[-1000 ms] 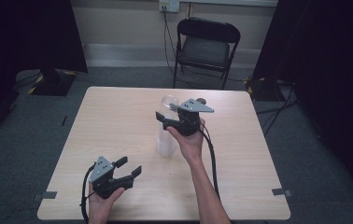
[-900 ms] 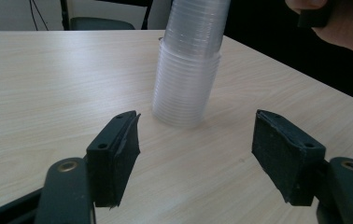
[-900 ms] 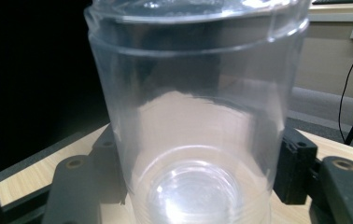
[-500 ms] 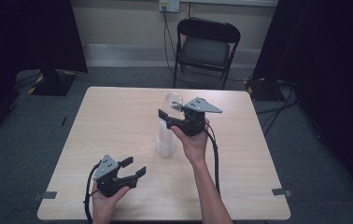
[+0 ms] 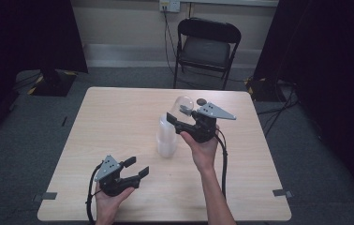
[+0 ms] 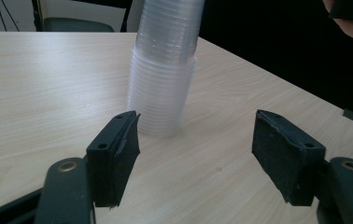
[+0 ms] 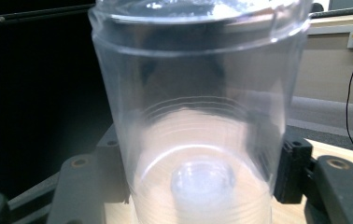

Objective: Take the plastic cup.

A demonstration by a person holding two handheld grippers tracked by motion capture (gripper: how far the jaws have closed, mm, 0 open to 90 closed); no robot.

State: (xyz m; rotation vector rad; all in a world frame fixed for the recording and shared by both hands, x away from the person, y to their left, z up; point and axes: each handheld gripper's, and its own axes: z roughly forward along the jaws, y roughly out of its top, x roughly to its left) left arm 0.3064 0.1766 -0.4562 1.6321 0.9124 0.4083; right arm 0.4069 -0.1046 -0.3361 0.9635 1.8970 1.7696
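A single clear plastic cup sits between the jaws of my right gripper, held above the table and just right of the stack. In the right gripper view the cup stands mouth up, and the jaws, which have just been closing, press its sides. A stack of clear cups stands upright mid-table. My left gripper rests low near the front left, open and holding nothing. In its own view the stack stands a little beyond the left gripper.
The wooden table has its front edge close to both forearms. A small dark object lies behind the right gripper. A black folding chair stands beyond the far edge. Dark curtains hang at both sides.
My right gripper has carried the single cup to the right and slightly up, away from the stack's top. The left gripper has kept its place.
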